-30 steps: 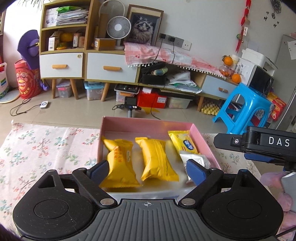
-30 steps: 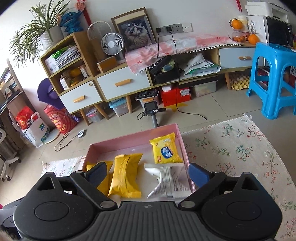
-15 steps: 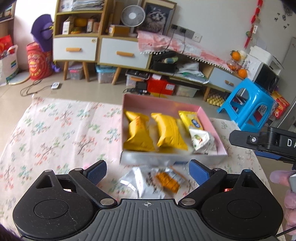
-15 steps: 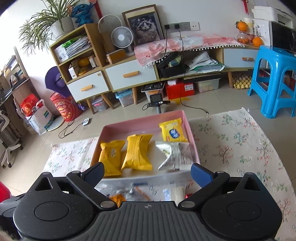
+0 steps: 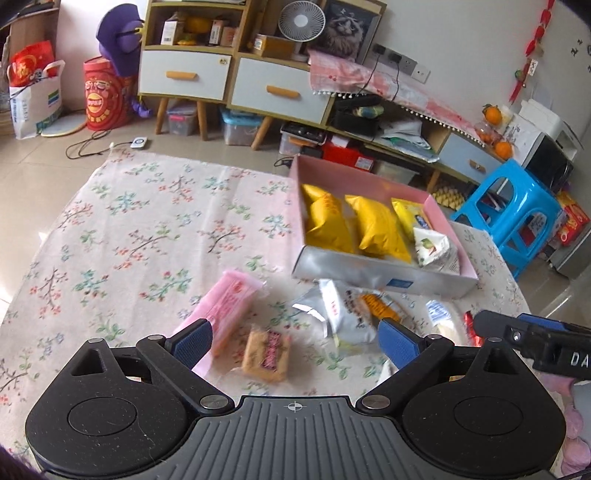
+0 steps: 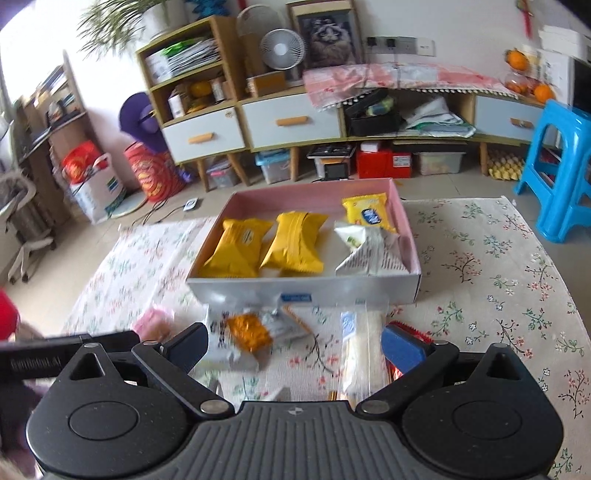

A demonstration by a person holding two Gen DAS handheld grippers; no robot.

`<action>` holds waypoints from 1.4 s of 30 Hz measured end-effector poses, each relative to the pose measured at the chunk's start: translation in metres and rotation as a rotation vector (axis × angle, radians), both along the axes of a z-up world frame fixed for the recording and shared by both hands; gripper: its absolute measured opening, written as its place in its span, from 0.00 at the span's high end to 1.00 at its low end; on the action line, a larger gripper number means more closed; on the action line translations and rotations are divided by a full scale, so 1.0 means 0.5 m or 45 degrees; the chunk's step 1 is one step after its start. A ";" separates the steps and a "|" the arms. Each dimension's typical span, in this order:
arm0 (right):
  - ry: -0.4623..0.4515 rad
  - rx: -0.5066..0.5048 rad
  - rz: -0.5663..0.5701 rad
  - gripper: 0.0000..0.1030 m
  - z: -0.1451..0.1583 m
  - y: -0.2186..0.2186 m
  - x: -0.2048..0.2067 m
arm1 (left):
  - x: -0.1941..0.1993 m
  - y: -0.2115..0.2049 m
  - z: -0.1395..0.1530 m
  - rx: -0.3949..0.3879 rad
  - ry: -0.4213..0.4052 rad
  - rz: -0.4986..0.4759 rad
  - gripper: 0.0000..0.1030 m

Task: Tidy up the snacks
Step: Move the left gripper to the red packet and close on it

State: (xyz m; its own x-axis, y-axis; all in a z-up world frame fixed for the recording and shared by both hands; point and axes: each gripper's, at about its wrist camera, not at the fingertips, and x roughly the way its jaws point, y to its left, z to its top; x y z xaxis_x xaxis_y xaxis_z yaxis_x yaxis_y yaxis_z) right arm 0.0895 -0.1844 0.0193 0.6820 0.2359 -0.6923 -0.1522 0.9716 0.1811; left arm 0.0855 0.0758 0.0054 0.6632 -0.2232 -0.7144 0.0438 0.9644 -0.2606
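I had both grippers over the floral cloth, the pink box ahead. My left gripper hung wide, jaws just spread further, nothing pinched; a small biscuit pack lay on the cloth between the pads, and a pink pack ran under the left pad. My right gripper gaped too, jaws just opened further, empty, with a silver pouch showing an orange picture and a long clear pack lying loose below it. A red wrapper peeked out behind the right pad.

Inside the box, two puffy yellow packs sat side by side, glossy and pillow-shaped, then a flat yellow packet with a blue badge at the back, and a crinkly white pouch covered in print too small to read. The box's near wall was plain grey card with a blue label, unreadable.

Beyond the cloth stood a blue plastic stool, white-drawered wooden cabinets, a desk fan and a framed cat picture. In the left view my right gripper's arm cut in, lettered "DA" at the frame edge.
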 end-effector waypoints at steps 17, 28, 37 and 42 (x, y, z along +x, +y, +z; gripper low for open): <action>-0.051 -0.218 0.169 0.11 -0.065 0.027 -0.061 | -0.041 0.047 -0.076 0.079 0.126 -0.096 0.06; -0.089 -0.327 0.528 0.10 -0.078 0.087 -0.095 | -0.081 0.006 -0.104 0.105 0.181 -0.370 0.06; -0.063 -0.449 0.618 0.10 -0.103 0.117 -0.093 | -0.103 -0.027 -0.129 0.231 0.134 -0.453 0.08; -0.054 -0.503 0.611 0.10 -0.121 0.127 -0.080 | -0.113 -0.035 -0.131 0.288 0.056 -0.457 0.17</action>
